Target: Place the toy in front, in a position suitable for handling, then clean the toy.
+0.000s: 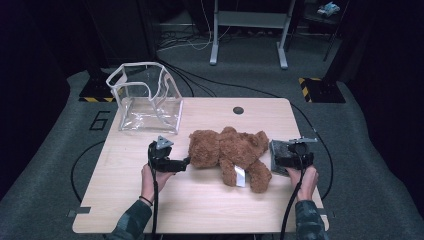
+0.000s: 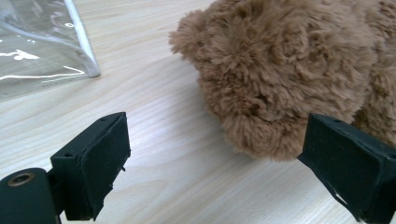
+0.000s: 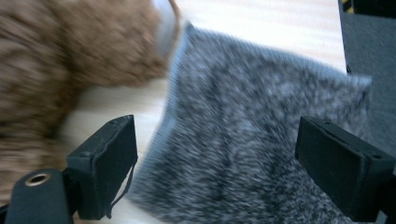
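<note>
A brown plush teddy bear (image 1: 229, 156) lies flat near the middle of a pale wooden table (image 1: 200, 200), its long shaggy pile matted into soft tufts and a small white label (image 1: 240, 176) showing at its lower body. All positions below are given relative to the bear.

Left gripper (image 1: 186, 162): held in the person's left hand (image 1: 151, 177) just beside the bear's rounded end at the left of the high view. Its two black block-shaped jaws, faced with matte pads, stand wide apart; in the left gripper view (image 2: 212, 161) bare wood grain lies between them, and the fur bulges close to one jaw without being pinched.

Right gripper (image 1: 280, 162): held in the right hand (image 1: 303, 179) at the bear's opposite end, over a grey speckled knit cloth (image 3: 261, 140) that lies flat beside the bear's limbs. The jaws stand wide, with the cloth's ribbed edge beneath the gap between them and no pad pressing on it; this view is blurred.

Beyond the bear, toward the far left corner of the table, stands a clear soft plastic bag (image 1: 147, 97), boxy, creased and white-trimmed, with its mouth open upward.
</note>
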`<move>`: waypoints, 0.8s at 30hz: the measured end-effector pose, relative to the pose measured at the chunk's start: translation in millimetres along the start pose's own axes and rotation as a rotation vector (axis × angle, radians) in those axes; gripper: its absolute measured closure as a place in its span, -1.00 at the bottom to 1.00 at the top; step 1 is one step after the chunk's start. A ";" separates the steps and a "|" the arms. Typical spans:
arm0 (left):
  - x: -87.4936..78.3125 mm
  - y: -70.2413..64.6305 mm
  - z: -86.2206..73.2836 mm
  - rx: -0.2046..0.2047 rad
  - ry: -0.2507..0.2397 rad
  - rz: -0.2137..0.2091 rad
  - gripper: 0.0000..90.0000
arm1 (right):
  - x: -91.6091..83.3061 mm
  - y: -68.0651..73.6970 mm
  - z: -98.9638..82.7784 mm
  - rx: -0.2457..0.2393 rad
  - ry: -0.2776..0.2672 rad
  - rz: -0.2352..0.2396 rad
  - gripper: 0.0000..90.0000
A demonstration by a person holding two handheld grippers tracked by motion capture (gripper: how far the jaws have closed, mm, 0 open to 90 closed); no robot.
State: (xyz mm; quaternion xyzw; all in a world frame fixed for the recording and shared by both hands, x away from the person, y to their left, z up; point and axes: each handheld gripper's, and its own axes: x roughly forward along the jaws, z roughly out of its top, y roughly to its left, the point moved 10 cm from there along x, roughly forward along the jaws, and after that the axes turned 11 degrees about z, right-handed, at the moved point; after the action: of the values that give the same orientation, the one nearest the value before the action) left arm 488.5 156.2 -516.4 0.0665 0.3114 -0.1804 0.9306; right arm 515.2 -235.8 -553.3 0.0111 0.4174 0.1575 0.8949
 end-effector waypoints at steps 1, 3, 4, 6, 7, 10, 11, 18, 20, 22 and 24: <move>0.1 -1.6 -1.2 0.005 -0.003 -0.002 -0.82 | 3.5 -2.7 -2.8 0.009 0.011 -0.007 -0.73; 0.1 -2.3 -2.5 0.013 -0.003 -0.007 -0.83 | 7.0 -6.4 -6.1 0.022 0.017 -0.021 -0.72; -0.1 -3.4 -3.0 0.003 -0.006 -0.011 -0.83 | 9.3 -8.7 -8.2 0.032 0.025 -0.025 -0.72; 0.1 -3.7 -4.1 0.005 -0.006 -0.012 -0.82 | 14.4 -14.4 -11.9 0.038 0.039 -0.039 -0.68; 0.7 -3.7 -4.4 0.007 -0.007 -0.010 -0.82 | 15.8 -14.7 -13.6 0.051 0.045 -0.039 -0.66; 0.5 -3.8 -4.8 0.002 -0.007 -0.017 -0.82 | 22.3 -17.4 -19.3 0.061 0.061 -0.043 -0.50; 0.2 -4.1 -5.4 0.000 -0.007 -0.017 -0.82 | 24.0 -17.6 -20.8 0.063 0.058 -0.037 -0.47; 2.1 -6.3 -8.3 0.001 -0.003 -0.025 -0.81 | 18.9 -14.5 -18.4 0.058 0.025 -0.015 0.59; 1.1 -7.2 -7.9 0.007 -0.004 -0.028 -0.81 | 15.4 -13.8 -17.4 0.068 0.025 -0.007 0.68; 0.3 -7.3 -7.7 0.018 -0.006 -0.028 -0.81 | 8.9 -14.2 -11.9 0.067 0.001 0.006 0.70; 0.5 -7.0 -8.4 0.014 -0.005 -0.033 -0.81 | -1.5 -13.5 -3.7 0.065 -0.027 0.003 0.71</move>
State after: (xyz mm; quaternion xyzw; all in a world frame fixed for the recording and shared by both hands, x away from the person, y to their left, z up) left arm 481.5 151.5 -523.5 0.0675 0.3091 -0.1980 0.9278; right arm 515.2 -249.5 -556.6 0.0428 0.4100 0.1452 0.8994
